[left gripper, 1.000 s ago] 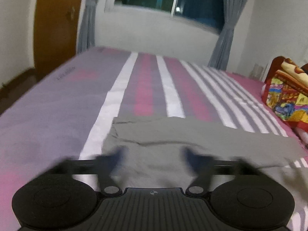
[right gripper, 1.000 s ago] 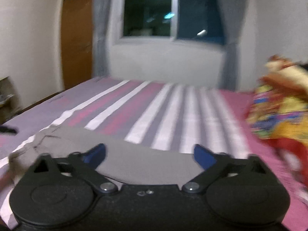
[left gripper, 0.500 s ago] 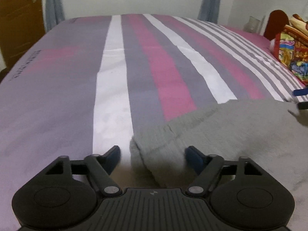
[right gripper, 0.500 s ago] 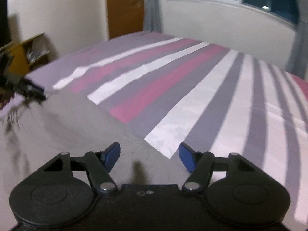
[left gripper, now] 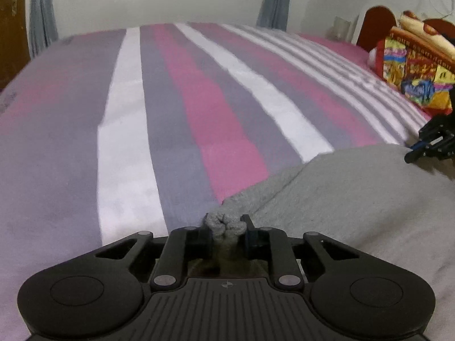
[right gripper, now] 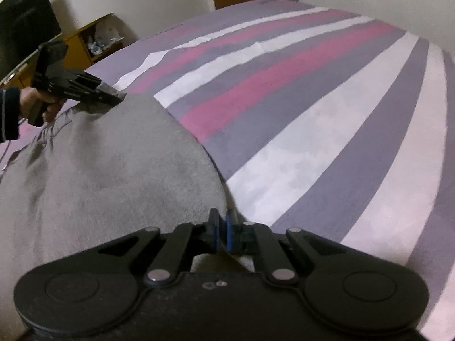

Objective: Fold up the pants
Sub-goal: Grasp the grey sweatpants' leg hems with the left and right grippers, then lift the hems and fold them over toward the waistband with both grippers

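i am holding two claws over a big bed [left gripper: 128, 130] with pink, white and purple stripes. the gray pants [left gripper: 355, 199] are lying flat on the near part of the bed, spread out between my two claws.

my left claw [left gripper: 226, 231] is pinching a bunched-up corner of the pants. the cloth is puffing out in a little gray lump between the fingers [left gripper: 250, 236]. the jaws have just been closing, and now they are pressing on that lump. in my right claw's view i am seeing the left claw [right gripper: 113, 98] at the far corner of the pants [right gripper: 99, 170], with my hand [right gripper: 37, 105] gripping its handle and a dark sleeve [right gripper: 8, 113] behind it.

my right claw [right gripper: 221, 234] is pressed together at the near edge of the pants, where the gray cloth is meeting a white stripe of the bed [right gripper: 312, 99]. its jaws have just been closing too. the blue pads [right gripper: 229, 237] are nearly touching, with a thin edge of cloth between them. from the left claw's view, the right claw [left gripper: 409, 157] is sitting at the far right edge of the pants.

a bright folded blanket [left gripper: 412, 68] is sitting at the right side of the bed.
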{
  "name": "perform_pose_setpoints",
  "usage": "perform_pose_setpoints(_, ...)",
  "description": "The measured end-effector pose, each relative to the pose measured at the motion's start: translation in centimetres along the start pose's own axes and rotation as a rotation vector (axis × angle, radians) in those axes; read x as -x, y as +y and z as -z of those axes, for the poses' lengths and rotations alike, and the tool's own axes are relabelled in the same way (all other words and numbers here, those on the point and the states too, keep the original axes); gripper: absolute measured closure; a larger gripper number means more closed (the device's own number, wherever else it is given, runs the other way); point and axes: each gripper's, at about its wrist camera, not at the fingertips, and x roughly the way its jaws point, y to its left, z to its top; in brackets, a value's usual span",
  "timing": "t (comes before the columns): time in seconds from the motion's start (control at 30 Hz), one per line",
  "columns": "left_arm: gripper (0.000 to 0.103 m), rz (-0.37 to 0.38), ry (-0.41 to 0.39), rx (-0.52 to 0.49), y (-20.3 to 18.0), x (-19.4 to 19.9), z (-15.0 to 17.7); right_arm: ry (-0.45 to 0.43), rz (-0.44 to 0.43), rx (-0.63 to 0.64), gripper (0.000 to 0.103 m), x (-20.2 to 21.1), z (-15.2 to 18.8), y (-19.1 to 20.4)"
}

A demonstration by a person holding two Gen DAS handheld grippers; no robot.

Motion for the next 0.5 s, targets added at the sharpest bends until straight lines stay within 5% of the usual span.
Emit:
perform_pose_setpoints(0.3,0.084,0.021,-0.248,-0.060,-3.2,14.0,-0.9,-0.198,0.175,0.203,0.099,14.4,0.5,11.4)
perform_pose_setpoints(0.5,0.084,0.008,-0.292,-0.100,-7.1,21.8,5.4,-0.220,0.237,0.264,0.099,19.1,6.2,21.2)
